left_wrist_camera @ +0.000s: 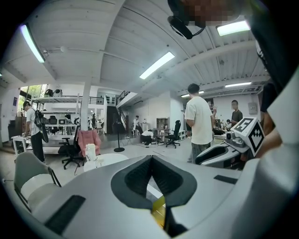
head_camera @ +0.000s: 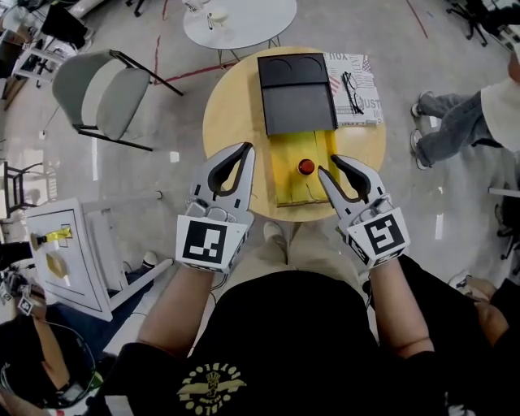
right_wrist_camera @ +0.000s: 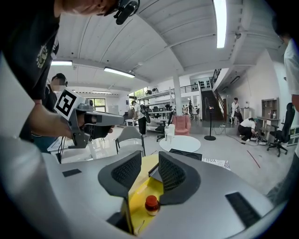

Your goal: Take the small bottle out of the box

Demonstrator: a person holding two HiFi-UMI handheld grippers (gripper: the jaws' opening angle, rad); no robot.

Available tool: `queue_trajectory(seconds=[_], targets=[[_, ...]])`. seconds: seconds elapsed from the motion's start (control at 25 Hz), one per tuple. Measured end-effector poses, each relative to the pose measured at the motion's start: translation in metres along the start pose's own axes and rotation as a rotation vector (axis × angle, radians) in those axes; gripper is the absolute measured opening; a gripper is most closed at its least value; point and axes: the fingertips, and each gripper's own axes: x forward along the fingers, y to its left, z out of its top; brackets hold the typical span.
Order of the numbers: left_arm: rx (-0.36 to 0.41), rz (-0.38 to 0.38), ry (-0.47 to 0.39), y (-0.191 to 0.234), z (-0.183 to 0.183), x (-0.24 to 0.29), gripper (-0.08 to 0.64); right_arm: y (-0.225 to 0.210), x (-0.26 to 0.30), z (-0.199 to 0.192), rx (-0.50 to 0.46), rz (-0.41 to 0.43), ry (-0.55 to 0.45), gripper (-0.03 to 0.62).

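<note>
The left gripper point(head_camera: 246, 147) has its two jaws together: the dark, ribbed pads meet at the tips, and nothing is clamped between them. The right gripper point(right_wrist_camera: 150, 156) has its jaws apart, the mesh-textured pads facing each other across a gap with nothing gripped. Both tools are smooth pale grey plastic with curved, beak-like jaws, and each carries a white cube printed with black square markers at the wrist end.

Through the right gripper's gap, lower down, the small bottle point(right_wrist_camera: 151, 204) is visible – a squat, rounded thing with a glossy red cap on a pale body. It stands upright inside the box point(head_camera: 286, 175), toward the right side of the floor, with the right gripper's tips near it and the left gripper's tips over the box's left edge.

The box is a shallow rectangle with a bright yellow, smooth-looking interior and low walls around the bottle. A flat matte black panel point(head_camera: 295, 93), with two arched outlines at its far end, lies touching the box's far end.

Everything sits on a round, light wooden table point(head_camera: 223, 114). To the right of the black panel lies a printed sheet point(head_camera: 367, 110) with a pair of dark-framed glasses point(head_camera: 352, 91) on it. Beyond the table stand a grey folding chair point(head_camera: 101, 93) at the left and a white round table point(head_camera: 244, 20) – and a person in jeans point(head_camera: 455, 122) sits at the right edge.
</note>
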Motion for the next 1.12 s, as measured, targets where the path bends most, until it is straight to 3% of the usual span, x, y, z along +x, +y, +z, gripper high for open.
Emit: queue_trajectory(seconds=[0.28, 1.12], targets=[[-0.047, -0.001, -0.012, -0.002, -0.013, 0.009, 0.015, 0.003, 0.011, -0.032, 0.015, 0.015, 0.056, 0.14], [-0.078, 0.045, 0.037, 0.019, -0.064, 0.019, 0.015, 0.002, 0.061, -0.116, 0.003, 0.059, 0.19, 0.183]])
